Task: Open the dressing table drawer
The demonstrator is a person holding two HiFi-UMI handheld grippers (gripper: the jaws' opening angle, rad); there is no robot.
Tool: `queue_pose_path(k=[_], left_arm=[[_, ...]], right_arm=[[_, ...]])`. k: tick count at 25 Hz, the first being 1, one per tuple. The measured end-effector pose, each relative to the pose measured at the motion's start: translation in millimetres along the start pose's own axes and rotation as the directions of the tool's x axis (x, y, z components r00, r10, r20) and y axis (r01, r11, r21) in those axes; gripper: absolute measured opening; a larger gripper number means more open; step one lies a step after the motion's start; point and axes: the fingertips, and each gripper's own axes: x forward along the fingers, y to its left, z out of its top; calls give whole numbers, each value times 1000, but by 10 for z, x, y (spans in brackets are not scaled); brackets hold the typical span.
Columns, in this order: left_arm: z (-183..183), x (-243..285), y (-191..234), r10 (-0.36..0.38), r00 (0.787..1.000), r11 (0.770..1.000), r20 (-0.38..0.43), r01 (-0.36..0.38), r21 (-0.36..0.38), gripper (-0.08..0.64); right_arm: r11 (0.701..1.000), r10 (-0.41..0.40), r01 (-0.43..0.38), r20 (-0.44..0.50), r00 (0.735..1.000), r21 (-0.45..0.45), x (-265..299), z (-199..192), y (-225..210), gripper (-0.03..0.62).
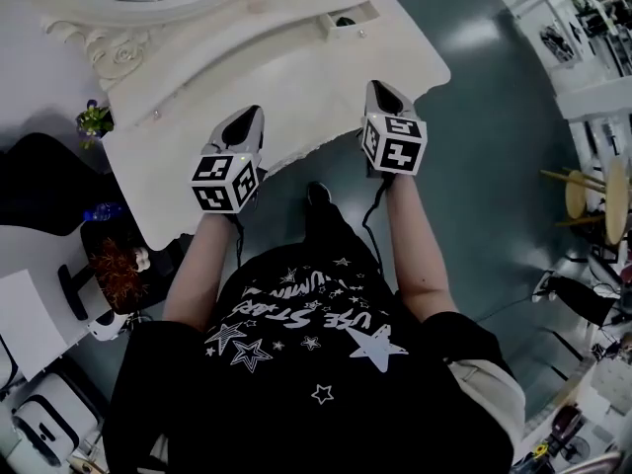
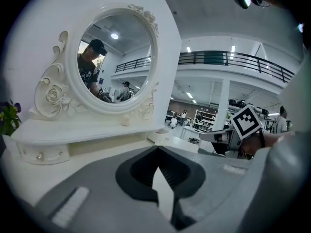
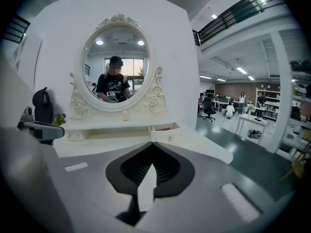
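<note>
The white dressing table (image 1: 296, 77) stands in front of me, with an oval mirror (image 3: 115, 74) at its back. Its small right drawer (image 1: 348, 20) is pulled out a little, and a reddish inside shows in the right gripper view (image 3: 165, 131). The small left drawer (image 2: 41, 154) with round knobs sits pushed in. My left gripper (image 1: 249, 117) hovers over the table's front edge, shut and holding nothing. My right gripper (image 1: 381, 89) is beside it over the same edge, also shut and holding nothing. Both are well short of the drawers.
A small potted plant (image 1: 94, 118) stands at the table's left end. On the left floor are a dark chair (image 1: 39, 181) and a blue bottle (image 1: 104, 210). Wooden stools (image 1: 592, 196) stand at the right. My shoe (image 1: 318, 194) is by the table's front edge.
</note>
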Motion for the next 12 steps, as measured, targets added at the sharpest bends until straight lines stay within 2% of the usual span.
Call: queue_pose_path(k=[5, 12], left_arm=[[-111, -293, -41, -30, 1000, 1000, 10, 30, -1, 2], [-302, -831, -71, -27, 999, 999, 32, 28, -18, 2]], right_arm=[[999, -20, 20, 4, 1000, -31, -341, -105, 171, 28], [999, -34, 34, 11, 999, -20, -805, -317, 425, 28]])
